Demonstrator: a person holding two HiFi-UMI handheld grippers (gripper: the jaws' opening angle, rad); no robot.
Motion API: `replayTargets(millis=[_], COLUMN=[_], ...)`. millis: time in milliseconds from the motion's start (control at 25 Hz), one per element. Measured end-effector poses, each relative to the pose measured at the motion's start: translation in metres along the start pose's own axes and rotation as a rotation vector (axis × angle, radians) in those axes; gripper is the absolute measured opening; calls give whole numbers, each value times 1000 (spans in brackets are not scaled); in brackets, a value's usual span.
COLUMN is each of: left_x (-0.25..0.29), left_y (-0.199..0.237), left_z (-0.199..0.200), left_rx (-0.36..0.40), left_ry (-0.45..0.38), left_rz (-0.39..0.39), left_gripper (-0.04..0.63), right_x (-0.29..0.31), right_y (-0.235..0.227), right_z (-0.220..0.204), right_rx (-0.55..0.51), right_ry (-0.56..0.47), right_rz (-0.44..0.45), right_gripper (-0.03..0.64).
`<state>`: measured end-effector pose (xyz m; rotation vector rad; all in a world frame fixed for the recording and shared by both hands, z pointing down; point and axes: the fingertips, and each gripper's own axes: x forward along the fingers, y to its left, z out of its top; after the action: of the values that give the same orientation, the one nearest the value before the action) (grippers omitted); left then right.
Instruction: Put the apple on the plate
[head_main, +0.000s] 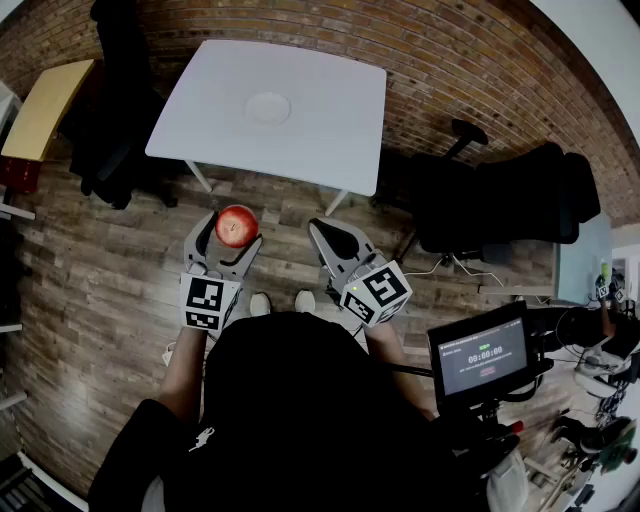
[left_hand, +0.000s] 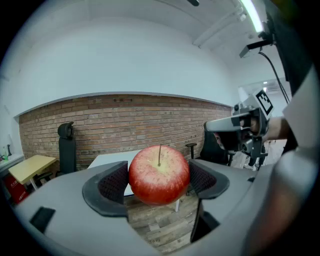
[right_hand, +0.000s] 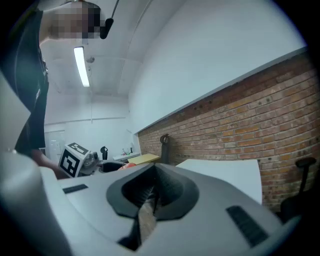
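A red apple sits stem-up between the pads of my left gripper, which is shut on it and held over the wooden floor. A white plate lies near the middle of the white table, well beyond both grippers. My right gripper is level beside the left one, its jaws together with nothing between them. In the right gripper view the table shows ahead to the right, and the left gripper's marker cube shows at the left.
Black office chairs stand right of the table, and another dark chair stands at its left. A yellow side table is at far left. A brick wall runs behind the table. A small monitor sits at lower right.
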<state>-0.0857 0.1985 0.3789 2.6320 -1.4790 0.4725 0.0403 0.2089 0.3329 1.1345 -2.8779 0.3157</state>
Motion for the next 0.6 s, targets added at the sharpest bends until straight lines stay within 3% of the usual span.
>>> replayTargets(millis=[360, 600], left_x=[6, -12], left_y=[9, 32], left_z=[7, -18], left_rx=[6, -4], left_ry=[-11, -21], left_rz=[-24, -29], left_gripper=[385, 385], right_x=[8, 25], right_y=[-3, 22], right_z=[5, -7], right_rx=[-4, 15], right_ry=[9, -6], right_rz=[-24, -29], right_gripper=[3, 3])
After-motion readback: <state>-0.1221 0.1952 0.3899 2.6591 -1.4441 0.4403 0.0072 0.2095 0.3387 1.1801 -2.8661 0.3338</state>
